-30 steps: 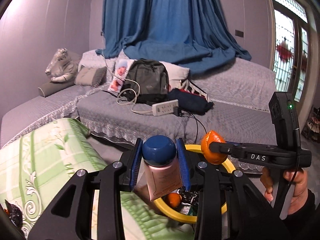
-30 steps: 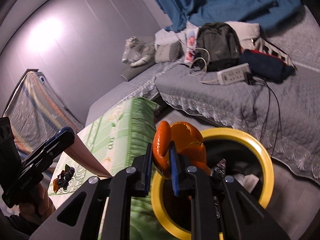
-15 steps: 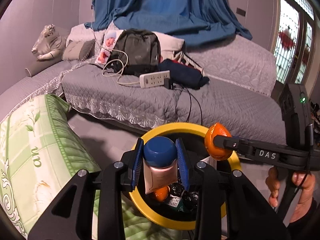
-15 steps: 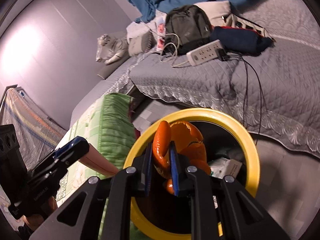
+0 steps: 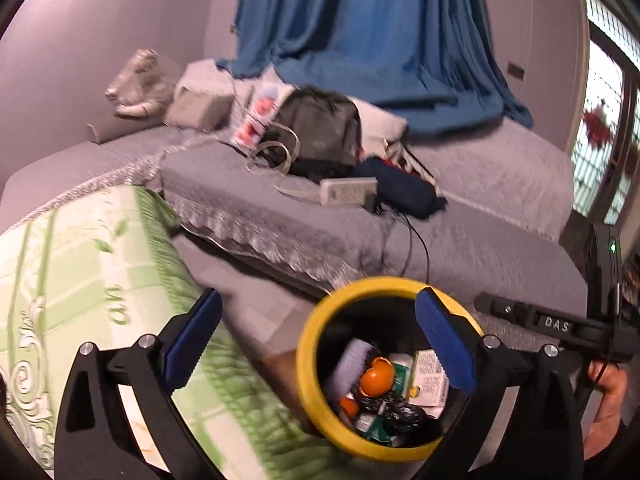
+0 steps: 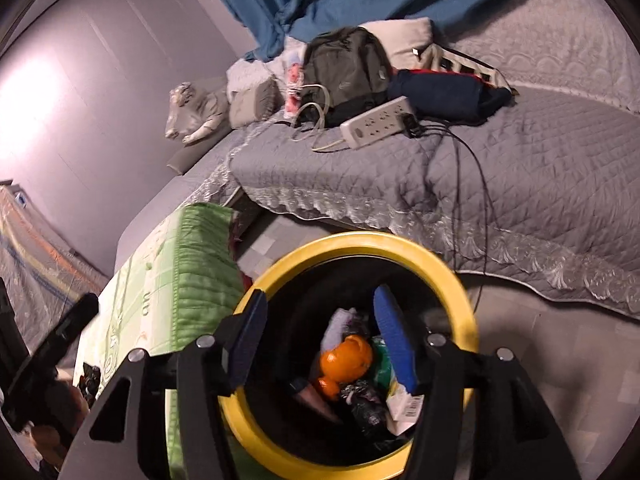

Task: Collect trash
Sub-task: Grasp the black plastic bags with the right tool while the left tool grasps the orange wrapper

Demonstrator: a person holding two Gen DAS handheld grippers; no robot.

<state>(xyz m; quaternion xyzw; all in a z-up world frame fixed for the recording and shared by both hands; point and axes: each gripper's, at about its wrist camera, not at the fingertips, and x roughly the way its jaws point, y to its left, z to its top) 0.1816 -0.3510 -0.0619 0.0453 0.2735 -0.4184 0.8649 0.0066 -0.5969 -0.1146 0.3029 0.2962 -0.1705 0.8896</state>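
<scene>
A black bin with a yellow rim (image 5: 310,364) (image 6: 360,240) stands on the floor beneath both grippers. My left gripper (image 5: 318,322) hangs over it, its jaws opening wide with nothing between them. The pink bottle with a blue cap (image 5: 350,364) (image 6: 310,394) lies blurred inside the bin among wrappers and cartons. My right gripper (image 6: 320,314) is also above the bin mouth; its jaws are opening and hold nothing. The orange peel (image 6: 346,360) (image 5: 376,376) lies in the bin below them. Each gripper shows in the other's view: the right (image 5: 486,303), the left (image 6: 86,308).
A green quilted cover (image 5: 80,300) (image 6: 184,280) lies right beside the bin on the left. Behind is a grey bed (image 6: 540,168) with a backpack (image 5: 320,132), a power strip (image 6: 376,122) with a trailing black cable, a plush animal (image 6: 192,114) and a blue curtain (image 5: 360,28).
Both grippers have opened and sunk a little toward the bin. The bottle has left the left jaws and the orange peel the right jaws; both now lie in the bin.
</scene>
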